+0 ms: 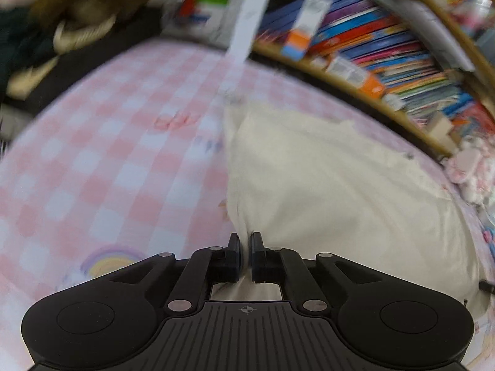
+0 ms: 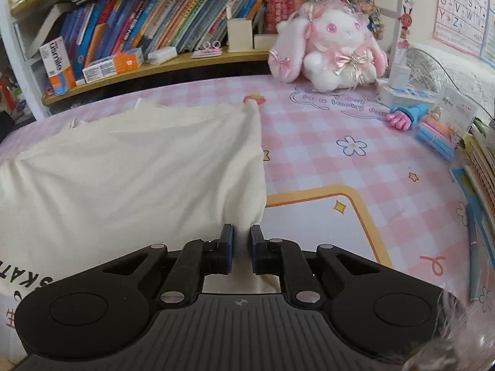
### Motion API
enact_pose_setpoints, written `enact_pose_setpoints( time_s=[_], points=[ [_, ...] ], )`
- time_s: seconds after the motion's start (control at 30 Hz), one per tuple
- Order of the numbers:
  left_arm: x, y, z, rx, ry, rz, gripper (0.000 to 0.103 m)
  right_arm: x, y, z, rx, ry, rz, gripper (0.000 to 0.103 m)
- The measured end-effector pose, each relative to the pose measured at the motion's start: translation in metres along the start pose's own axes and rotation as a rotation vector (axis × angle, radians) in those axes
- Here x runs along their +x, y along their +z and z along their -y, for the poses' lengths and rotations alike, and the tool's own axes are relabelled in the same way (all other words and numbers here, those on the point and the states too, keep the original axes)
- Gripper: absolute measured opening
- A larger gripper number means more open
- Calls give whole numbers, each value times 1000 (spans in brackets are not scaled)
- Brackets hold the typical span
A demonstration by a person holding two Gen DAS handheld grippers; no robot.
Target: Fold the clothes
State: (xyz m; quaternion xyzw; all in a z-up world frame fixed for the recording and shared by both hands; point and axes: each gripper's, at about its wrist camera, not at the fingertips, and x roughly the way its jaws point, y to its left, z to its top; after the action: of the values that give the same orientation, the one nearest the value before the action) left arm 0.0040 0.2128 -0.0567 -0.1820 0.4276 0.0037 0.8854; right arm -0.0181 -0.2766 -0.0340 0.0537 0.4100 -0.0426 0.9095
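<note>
A cream garment (image 1: 324, 191) lies spread on the pink checked table cover (image 1: 92, 160). In the left wrist view my left gripper (image 1: 246, 239) is shut on the garment's near left corner, with cloth pinched between the black pads. In the right wrist view the same cream garment (image 2: 139, 167) fills the left half, with dark printed letters at its lower left. My right gripper (image 2: 242, 232) is shut on its near right corner, and a bunched fold of cloth runs up from between the pads. The garment's far corners rest flat on the cover.
A shelf of books (image 2: 161, 21) runs along the table's far edge. A pink and white plush rabbit (image 2: 331, 46) sits at the back right. A pink and blue toy (image 2: 408, 116), pens and stacked books (image 2: 476, 167) crowd the right edge. Clothes (image 1: 62, 15) are heaped at the far left.
</note>
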Motion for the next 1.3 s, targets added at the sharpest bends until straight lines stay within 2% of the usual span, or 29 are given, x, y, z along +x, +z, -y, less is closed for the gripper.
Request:
enact_pose_setpoints(
  time_s=[0.13,0.2,0.27,0.47,0.63,0.9,1.07,1.23,1.27,1.3],
  points=[
    [-1,-3,-4,-5,-11,-7,7,10,-10,0,23,-15,-59,10],
    [0,-2,-5,-10,-7,-18,12,11,-12,0,31,-24,-62,12],
    [-2,-1,-5,-8,-6,-16,13,12,-11,-2,31,-44,-67,18],
    [-10,-6,-8,-14,11,-7,28,-1,-12,-6,43,-70,-40,30],
    [-20,-11,-16,-24,-7,-9,39,-9,-17,-12,61,-93,-39,33],
    [-27,-25,-22,-25,-43,-33,39,-22,-33,-24,70,-115,-28,35],
    [-34,-34,-21,-41,-26,-36,40,-23,-43,-12,108,-135,-48,34],
    [-38,-42,-14,-73,0,-30,39,-19,-42,1,117,-92,-55,34],
    [-38,-44,-12,-70,2,-30,37,-17,-41,3,111,-80,-59,30],
    [-38,-45,-9,-66,14,-29,29,-18,-41,4,95,-66,-61,19]
  ],
)
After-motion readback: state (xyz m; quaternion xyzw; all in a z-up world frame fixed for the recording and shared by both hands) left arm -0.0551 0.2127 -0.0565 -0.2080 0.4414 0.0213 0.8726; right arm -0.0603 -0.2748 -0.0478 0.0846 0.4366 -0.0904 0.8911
